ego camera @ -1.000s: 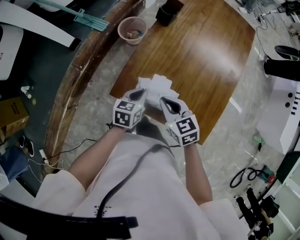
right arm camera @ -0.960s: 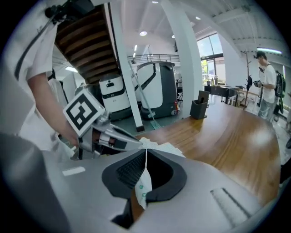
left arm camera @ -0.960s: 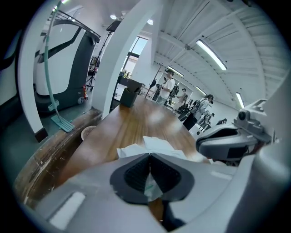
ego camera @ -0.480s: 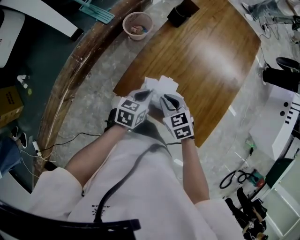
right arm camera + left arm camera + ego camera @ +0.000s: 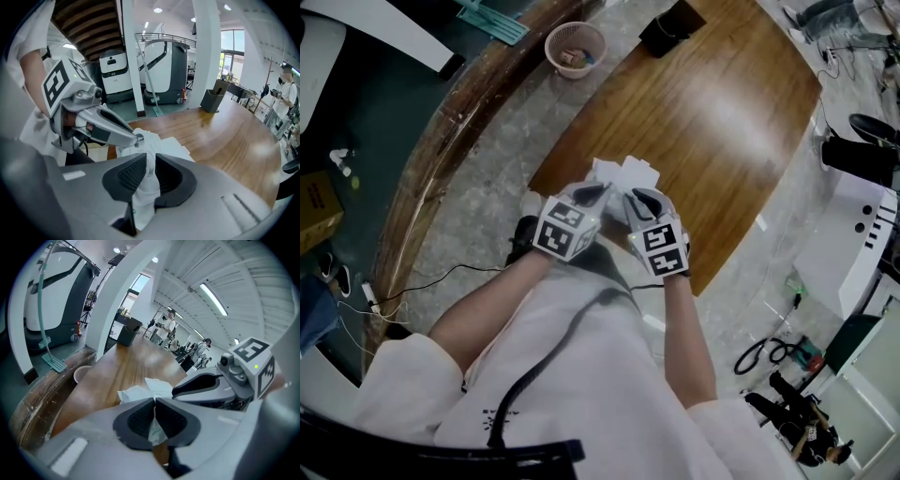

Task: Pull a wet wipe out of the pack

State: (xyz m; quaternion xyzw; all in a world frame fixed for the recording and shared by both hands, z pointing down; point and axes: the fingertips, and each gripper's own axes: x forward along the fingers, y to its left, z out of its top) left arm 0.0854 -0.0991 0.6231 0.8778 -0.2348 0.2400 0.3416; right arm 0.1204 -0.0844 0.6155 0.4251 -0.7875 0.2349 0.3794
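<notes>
Both grippers meet over the near edge of the wooden table (image 5: 722,112), with a crumpled white wet wipe (image 5: 626,173) bunched between their tips. My left gripper (image 5: 598,192) is shut on a thin white, green-printed edge of the wipe pack (image 5: 156,431); most of the pack is hidden under the jaws. My right gripper (image 5: 630,197) is shut on the wet wipe (image 5: 149,183), whose white sheet runs down between its dark pads (image 5: 171,176). In the right gripper view, the left gripper's finger (image 5: 112,129) touches the same bunch of wipe.
A pink basket (image 5: 575,47) stands on the floor left of the table's far end, and a black bin (image 5: 673,26) stands at that far end. Cables lie on the stone floor (image 5: 441,277) at left. A floor-cleaning machine (image 5: 164,70) stands beyond the table.
My right gripper has sunk a little and closed in on the left one. The left gripper has stayed where it was. The wipe stays bunched between them.
</notes>
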